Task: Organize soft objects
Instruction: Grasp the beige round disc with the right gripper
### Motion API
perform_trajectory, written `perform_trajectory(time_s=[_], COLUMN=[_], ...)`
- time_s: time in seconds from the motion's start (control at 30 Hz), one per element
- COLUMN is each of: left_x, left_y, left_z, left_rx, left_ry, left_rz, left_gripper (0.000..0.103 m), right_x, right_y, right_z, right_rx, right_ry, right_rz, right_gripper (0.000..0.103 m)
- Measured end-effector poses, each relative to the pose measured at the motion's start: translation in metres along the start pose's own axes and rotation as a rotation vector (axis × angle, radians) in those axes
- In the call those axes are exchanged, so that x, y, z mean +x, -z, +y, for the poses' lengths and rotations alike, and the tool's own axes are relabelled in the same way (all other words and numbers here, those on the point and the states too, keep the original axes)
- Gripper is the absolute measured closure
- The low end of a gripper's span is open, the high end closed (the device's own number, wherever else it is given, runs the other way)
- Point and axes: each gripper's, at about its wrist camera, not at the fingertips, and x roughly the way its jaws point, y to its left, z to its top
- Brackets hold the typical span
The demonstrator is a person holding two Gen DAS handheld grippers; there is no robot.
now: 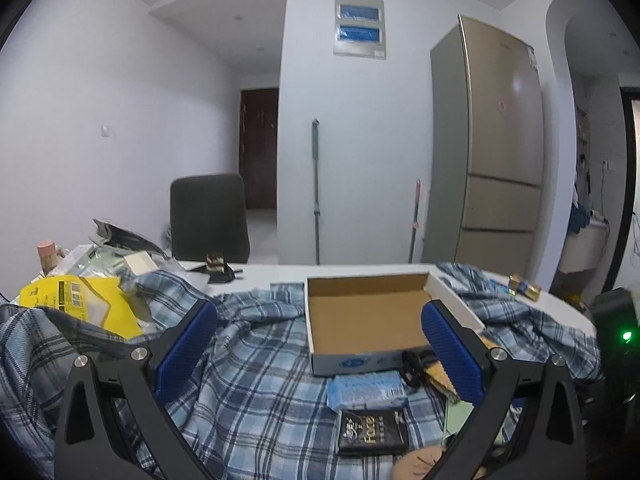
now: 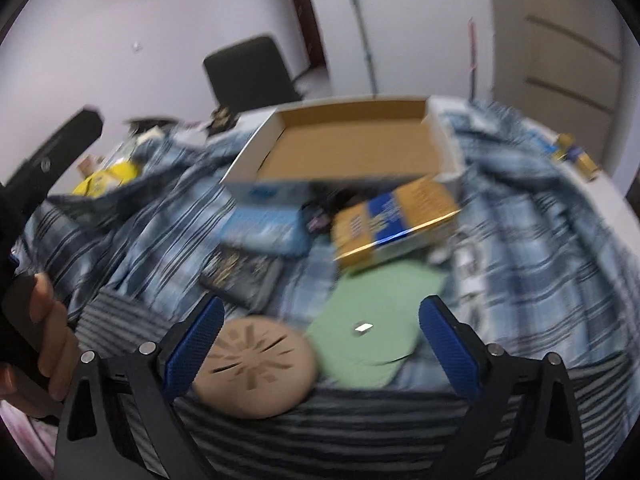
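Right gripper (image 2: 319, 344) jaws wide, nothing between the pads, angled down over a tan round pad (image 2: 256, 368) at 7 o'clock and a green sheet (image 2: 376, 312) just beside it at 5. Left gripper (image 1: 319, 354) also spread, holding nothing, pointing across the plaid cloth (image 1: 256, 380) on the table (image 1: 264, 276). Open cardboard box (image 1: 364, 312) sits on the cloth at 12 in both views. Blue tissue pack (image 1: 366, 390) touches the box front; black pack (image 1: 372, 432) lies just below it. Yellow bag (image 1: 80, 304) at 10. Right view is motion-blurred.
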Motion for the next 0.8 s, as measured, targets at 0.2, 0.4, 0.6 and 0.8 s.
perform_trajectory(time_s=[0.2, 0.4, 0.6, 0.8], left_x=[0.008, 0.001, 0.002, 0.002], left_y=[-0.001, -0.005, -0.004, -0.004], left_z=[-0.003, 0.002, -0.002, 0.002], left_rx=[0.026, 0.009, 0.029, -0.012], left_ry=[0.036, 0.037, 0.044, 0.061], left_rz=[0.074, 0.052, 0.059, 0.070], left_gripper=[0.000, 0.000, 0.000, 0.000], right_x=[0.023, 0.036, 0.041, 0.041], right_y=[0.012, 0.015, 0.017, 0.016], right_z=[0.023, 0.020, 0.032, 0.027], right_rx=[-0.052, -0.035, -0.104, -0.077], right_ry=[-0.076, -0.107, -0.128, -0.103], right_rz=[0.124, 0.200, 0.243, 0.235], right_gripper=[0.008, 0.010, 0.010, 0.023])
